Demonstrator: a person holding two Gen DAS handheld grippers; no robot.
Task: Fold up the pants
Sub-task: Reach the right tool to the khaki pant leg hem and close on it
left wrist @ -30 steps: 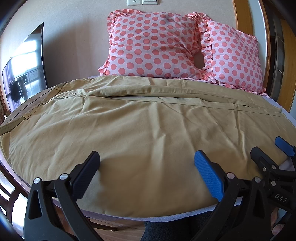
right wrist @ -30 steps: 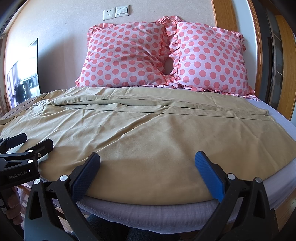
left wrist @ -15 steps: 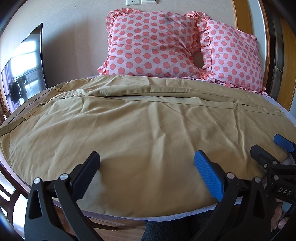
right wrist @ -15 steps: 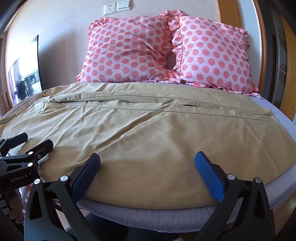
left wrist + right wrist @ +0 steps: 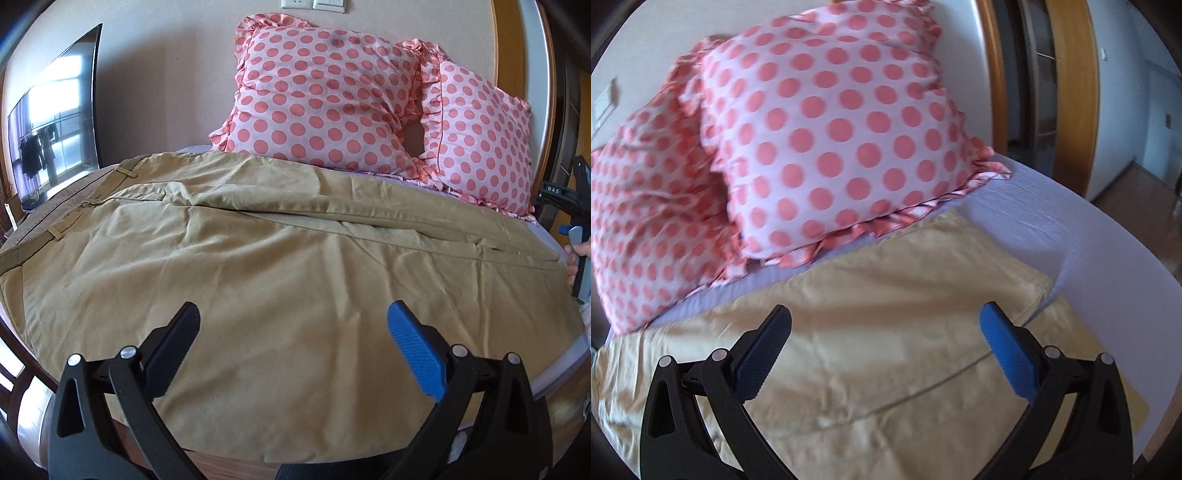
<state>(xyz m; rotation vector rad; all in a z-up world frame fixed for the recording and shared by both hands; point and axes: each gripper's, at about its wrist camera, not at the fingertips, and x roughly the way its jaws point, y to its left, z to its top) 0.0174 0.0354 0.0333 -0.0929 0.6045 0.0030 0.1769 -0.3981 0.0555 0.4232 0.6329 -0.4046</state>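
Observation:
Tan pants (image 5: 280, 266) lie spread flat across the bed, waistband with belt loops at the left, legs running to the right. My left gripper (image 5: 293, 343) is open and empty, above the pants' near edge. My right gripper (image 5: 884, 343) is open and empty, above the leg ends (image 5: 960, 295) at the bed's far right, close to the pillows. The right gripper also shows at the right edge of the left wrist view (image 5: 576, 229), held by a hand.
Two pink polka-dot pillows (image 5: 325, 96) lean on the wall at the head of the bed. A TV screen (image 5: 55, 122) stands at the left. The lilac sheet (image 5: 1052, 229) shows bare at the right edge, with a wooden door frame (image 5: 1071, 92) beyond.
My right gripper has swung away from the near edge to the far right end of the pants, by the pillows. My left gripper has moved slightly and stays open.

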